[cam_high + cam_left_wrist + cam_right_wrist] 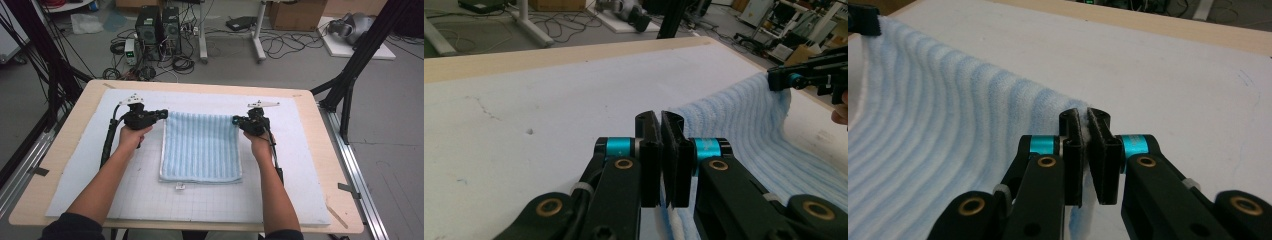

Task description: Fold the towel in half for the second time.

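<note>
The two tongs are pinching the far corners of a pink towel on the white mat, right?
Almost, but the towel is light blue with ribbed stripes, not pink, as the high view shows. The rest holds: the left tongs and the right tongs are each shut on a far corner of it, over the white mat.

towel (pixel 201 147): I see soft light-blue terry cloth, ribbed in raised stripes, fuzzy and matt.
mat (pixel 300 150): looks to me like white foam or felt sheet, matt, faintly scuffed, with a fine printed grid.
table (pixel 332 165): pale wood, smooth, low sheen.
left gripper (pixel 660 125): I read matt black plastic, glossy teal metal collars, brass-coloured pivots.
right gripper (pixel 1084 122): same finish, lint on the pads.
</note>
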Available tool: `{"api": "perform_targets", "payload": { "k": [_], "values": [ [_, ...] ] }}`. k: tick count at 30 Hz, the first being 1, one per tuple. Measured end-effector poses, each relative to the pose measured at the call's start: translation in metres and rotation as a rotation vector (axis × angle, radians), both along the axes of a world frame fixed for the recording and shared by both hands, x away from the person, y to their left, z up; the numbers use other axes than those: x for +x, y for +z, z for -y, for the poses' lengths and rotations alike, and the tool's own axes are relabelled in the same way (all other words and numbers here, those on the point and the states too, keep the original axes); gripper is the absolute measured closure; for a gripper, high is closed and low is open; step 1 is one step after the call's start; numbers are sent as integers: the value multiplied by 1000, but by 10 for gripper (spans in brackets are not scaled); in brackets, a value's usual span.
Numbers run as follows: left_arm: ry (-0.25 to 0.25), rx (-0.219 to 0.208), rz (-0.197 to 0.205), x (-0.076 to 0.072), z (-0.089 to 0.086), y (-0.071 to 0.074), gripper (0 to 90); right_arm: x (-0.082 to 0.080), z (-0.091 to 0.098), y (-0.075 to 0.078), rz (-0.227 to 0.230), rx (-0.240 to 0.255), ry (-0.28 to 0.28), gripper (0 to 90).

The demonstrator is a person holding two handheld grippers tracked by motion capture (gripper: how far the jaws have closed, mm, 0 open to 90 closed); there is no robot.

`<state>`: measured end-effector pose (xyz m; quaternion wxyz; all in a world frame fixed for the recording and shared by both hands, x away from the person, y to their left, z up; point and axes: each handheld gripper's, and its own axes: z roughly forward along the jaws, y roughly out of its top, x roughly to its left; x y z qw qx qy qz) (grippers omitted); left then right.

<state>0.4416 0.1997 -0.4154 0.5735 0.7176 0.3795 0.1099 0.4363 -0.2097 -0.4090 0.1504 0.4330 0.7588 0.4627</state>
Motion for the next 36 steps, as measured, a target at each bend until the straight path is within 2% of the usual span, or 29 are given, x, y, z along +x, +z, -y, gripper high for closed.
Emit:
{"api": "perform_targets", "payload": {
  "k": [2, 5, 8, 14, 16, 19, 20, 23, 27, 30, 36],
  "values": [
    [-14, 5, -5, -4, -1, 3, 862, -6, -1, 3, 9, -1, 10, 850],
    [-25, 19, 42, -13, -1, 8, 862, -14, 0, 6, 17, 1, 21, 850],
    [-42, 27, 46, -21, -3, 7, 861, -21, 2, 8, 21, 13, 27, 849],
    [-74, 5, 64, -39, -8, 9, 859, -40, 4, 13, 44, 33, 51, 846],
    [-90, 9, 72, -47, -8, 9, 859, -49, 5, 13, 44, 48, 59, 846],
    [-106, -6, 86, -60, -9, 8, 859, -62, 8, 11, 54, 61, 70, 844],
    [-114, -10, 84, -65, -10, 8, 859, -65, 9, 11, 38, 57, 76, 842],
    [-123, -15, 99, -76, -11, 6, 859, -77, 11, 10, 56, 68, 80, 842],
    [-139, -7, 95, -89, -11, -1, 856, -93, 13, 6, 59, 64, 97, 841],
    [-153, 8, 88, -98, -11, -7, 856, -102, 13, 1, 61, 51, 104, 841],
    [-180, 22, 79, -115, -13, -16, 856, -118, 14, -7, 51, 55, 122, 840]
  ]
}}
